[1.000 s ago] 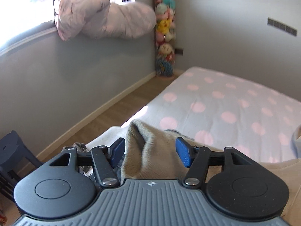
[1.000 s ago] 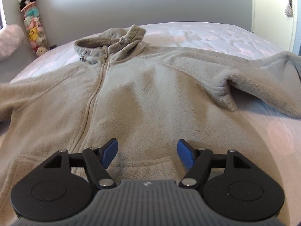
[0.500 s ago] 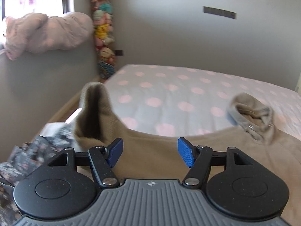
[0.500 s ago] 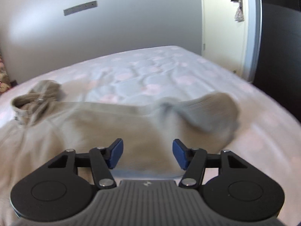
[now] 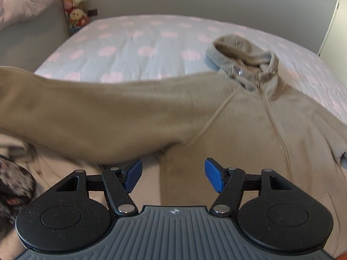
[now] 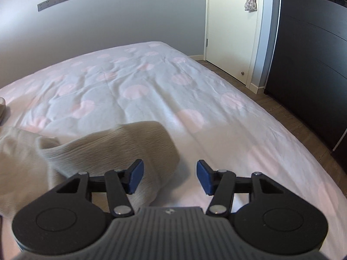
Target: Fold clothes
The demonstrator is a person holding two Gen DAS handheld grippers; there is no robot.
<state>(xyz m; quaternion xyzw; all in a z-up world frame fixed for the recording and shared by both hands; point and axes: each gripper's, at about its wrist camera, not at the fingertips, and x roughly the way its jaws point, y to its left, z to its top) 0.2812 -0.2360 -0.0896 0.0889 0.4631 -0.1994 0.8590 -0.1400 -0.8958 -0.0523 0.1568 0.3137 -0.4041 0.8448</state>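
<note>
Left hand-held gripper point(image 5: 173, 176) gapes over jacket point(image 5: 238, 125) beside patterned cloth point(image 5: 13, 186).

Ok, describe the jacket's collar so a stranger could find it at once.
Start at the bed with its pink-dotted cover, where a beige fleece jacket lies spread. Follow the zip to its top: the collar is the crumpled stand-up bunch there, the only part with metal snaps.

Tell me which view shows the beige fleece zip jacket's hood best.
The left wrist view: the crumpled hood lies in full sight on the pink-dotted bed cover, above the zip. The right wrist view shows only a sleeve end of the jacket; the hood is outside it.
</note>
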